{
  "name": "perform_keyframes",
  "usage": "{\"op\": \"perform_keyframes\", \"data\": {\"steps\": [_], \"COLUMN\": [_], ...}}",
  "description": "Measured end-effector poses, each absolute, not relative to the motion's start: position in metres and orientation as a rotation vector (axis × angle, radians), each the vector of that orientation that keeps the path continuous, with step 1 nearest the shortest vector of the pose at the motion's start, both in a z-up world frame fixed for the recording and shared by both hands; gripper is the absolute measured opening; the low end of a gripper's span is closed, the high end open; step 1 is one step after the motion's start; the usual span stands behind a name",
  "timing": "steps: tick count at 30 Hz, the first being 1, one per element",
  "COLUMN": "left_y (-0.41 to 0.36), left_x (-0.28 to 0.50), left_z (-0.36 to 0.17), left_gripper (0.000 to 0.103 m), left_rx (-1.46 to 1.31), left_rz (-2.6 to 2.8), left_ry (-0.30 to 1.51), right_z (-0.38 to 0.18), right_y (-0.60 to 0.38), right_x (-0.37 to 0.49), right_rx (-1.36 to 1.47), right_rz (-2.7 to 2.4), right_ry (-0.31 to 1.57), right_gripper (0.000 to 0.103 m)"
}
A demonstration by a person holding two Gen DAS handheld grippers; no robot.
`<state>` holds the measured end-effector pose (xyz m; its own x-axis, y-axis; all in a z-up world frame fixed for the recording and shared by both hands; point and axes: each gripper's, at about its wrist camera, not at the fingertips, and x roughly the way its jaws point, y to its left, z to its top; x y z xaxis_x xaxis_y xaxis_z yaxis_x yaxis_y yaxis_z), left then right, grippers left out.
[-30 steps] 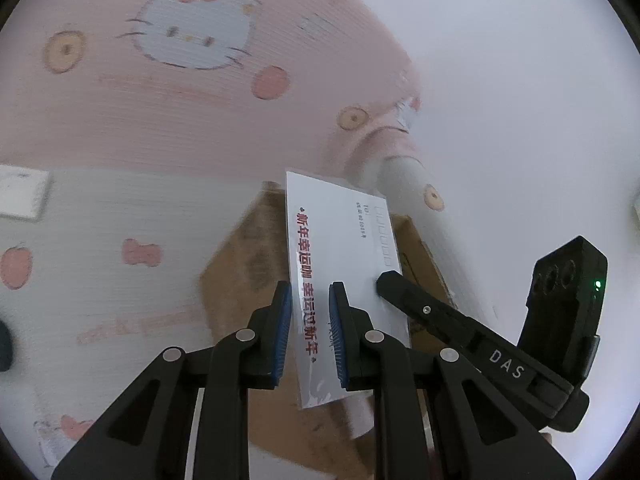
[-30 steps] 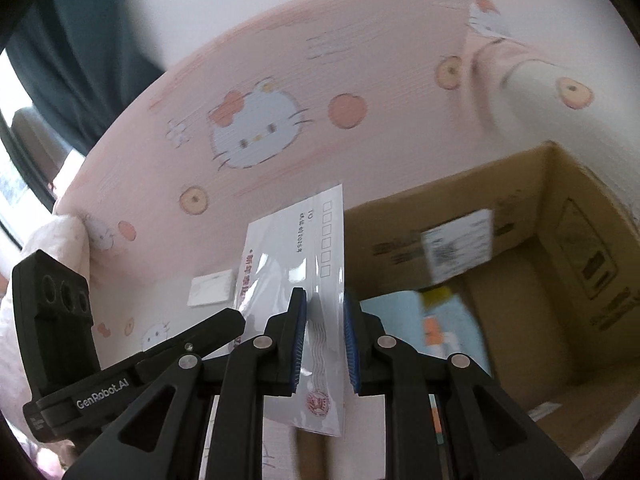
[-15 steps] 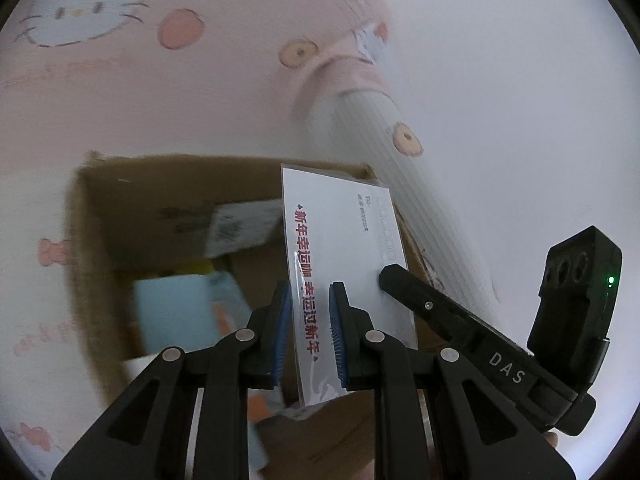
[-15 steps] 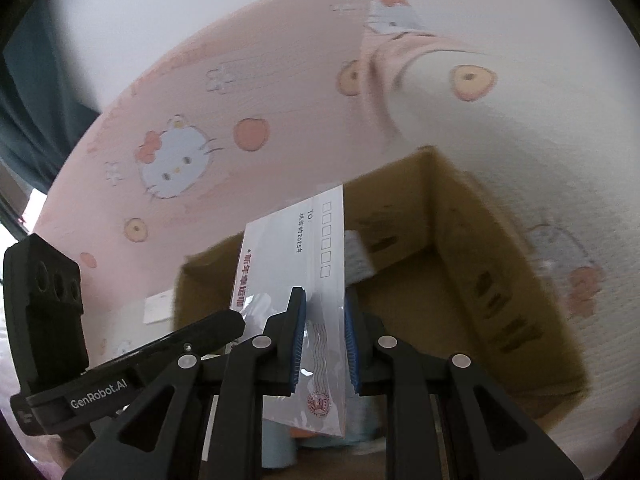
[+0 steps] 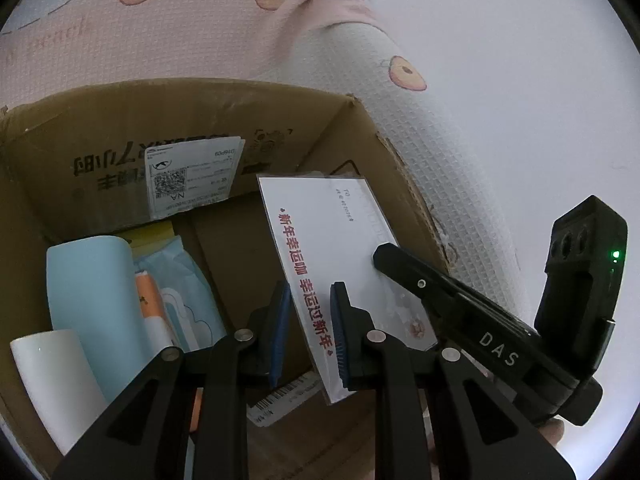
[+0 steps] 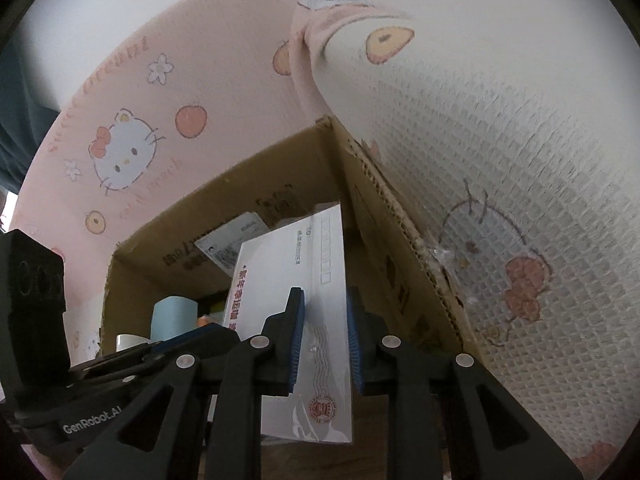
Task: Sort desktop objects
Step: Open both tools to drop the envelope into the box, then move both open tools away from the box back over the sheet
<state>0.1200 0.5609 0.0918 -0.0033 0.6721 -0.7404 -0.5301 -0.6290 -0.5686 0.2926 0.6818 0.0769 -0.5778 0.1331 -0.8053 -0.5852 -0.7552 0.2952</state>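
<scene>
A white envelope [image 5: 340, 240] with red Chinese print, in a clear sleeve, hangs over the open cardboard box [image 5: 120, 128]. It runs between the fingers of my left gripper [image 5: 310, 292], leaning on the right pad, with a sliver of gap at the left pad. I cannot tell whether the left gripper pinches it. A finger [image 5: 420, 284] of the right gripper rests on its face. In the right wrist view my right gripper [image 6: 325, 294] is shut on the envelope [image 6: 288, 264], inside the box [image 6: 180, 240], with a left-gripper finger [image 6: 200, 340] beside it.
The box holds a light blue roll [image 5: 88, 280], a white roll [image 5: 52, 380], an orange item [image 5: 148, 300] and a barcode slip [image 5: 280, 400]. A shipping label [image 5: 192, 176] is stuck on its far wall. A pink cartoon mat [image 5: 160, 20] lies beneath, its curled edge [image 6: 500, 160] against the box's right side.
Both grippers carried the envelope from beside the box to over and into its opening. In the left wrist view the envelope now tilts more. The finger gaps look unchanged.
</scene>
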Motion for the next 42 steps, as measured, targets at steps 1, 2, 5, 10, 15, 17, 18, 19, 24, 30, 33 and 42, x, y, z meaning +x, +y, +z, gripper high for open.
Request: {"op": "perform_keyframes", "data": {"steps": [1, 2, 5, 10, 15, 17, 18, 19, 24, 30, 33, 42], "left_y": [0.565, 0.568, 0.569, 0.556, 0.551, 0.551, 0.552, 0.552, 0.55, 0.532, 0.519, 0.456], "left_x": [0.118, 0.115, 0.111, 0.102, 0.097, 0.098, 0.099, 0.1, 0.103, 0.105, 0.104, 0.102], "left_z": [0.09, 0.089, 0.086, 0.086, 0.091, 0.094, 0.096, 0.097, 0.103, 0.116, 0.124, 0.159], "left_gripper": [0.021, 0.024, 0.055, 0.058, 0.058, 0.058, 0.058, 0.058, 0.058, 0.058, 0.058, 0.058], "left_rx": [-1.413, -1.42, -1.451, -1.453, -1.446, -1.433, -1.425, -1.416, -1.4, -1.374, -1.358, -1.272], "left_rz": [1.748, 1.735, 1.76, 1.782, 1.783, 1.778, 1.776, 1.778, 1.776, 1.812, 1.839, 1.916], "left_ry": [-0.149, -0.138, -0.094, -0.147, -0.164, -0.162, -0.16, -0.153, -0.144, -0.149, -0.155, -0.213], "right_z": [0.076, 0.075, 0.072, 0.083, 0.083, 0.082, 0.082, 0.083, 0.085, 0.091, 0.099, 0.135], "right_y": [0.683, 0.685, 0.689, 0.675, 0.677, 0.68, 0.681, 0.682, 0.676, 0.66, 0.647, 0.596], "right_x": [0.292, 0.29, 0.281, 0.274, 0.274, 0.274, 0.274, 0.274, 0.268, 0.268, 0.269, 0.256], "right_rx": [-1.136, -1.145, -1.236, -1.28, -1.285, -1.278, -1.274, -1.272, -1.284, -1.299, -1.303, -1.291], "right_rz": [2.345, 2.345, 2.313, 2.333, 2.333, 2.324, 2.32, 2.319, 2.319, 2.32, 2.325, 2.372], "right_ry": [0.774, 0.773, 0.734, 0.512, 0.523, 0.545, 0.555, 0.562, 0.55, 0.533, 0.524, 0.452], "right_gripper": [0.019, 0.019, 0.026, 0.061, 0.061, 0.061, 0.061, 0.061, 0.062, 0.062, 0.062, 0.069]}}
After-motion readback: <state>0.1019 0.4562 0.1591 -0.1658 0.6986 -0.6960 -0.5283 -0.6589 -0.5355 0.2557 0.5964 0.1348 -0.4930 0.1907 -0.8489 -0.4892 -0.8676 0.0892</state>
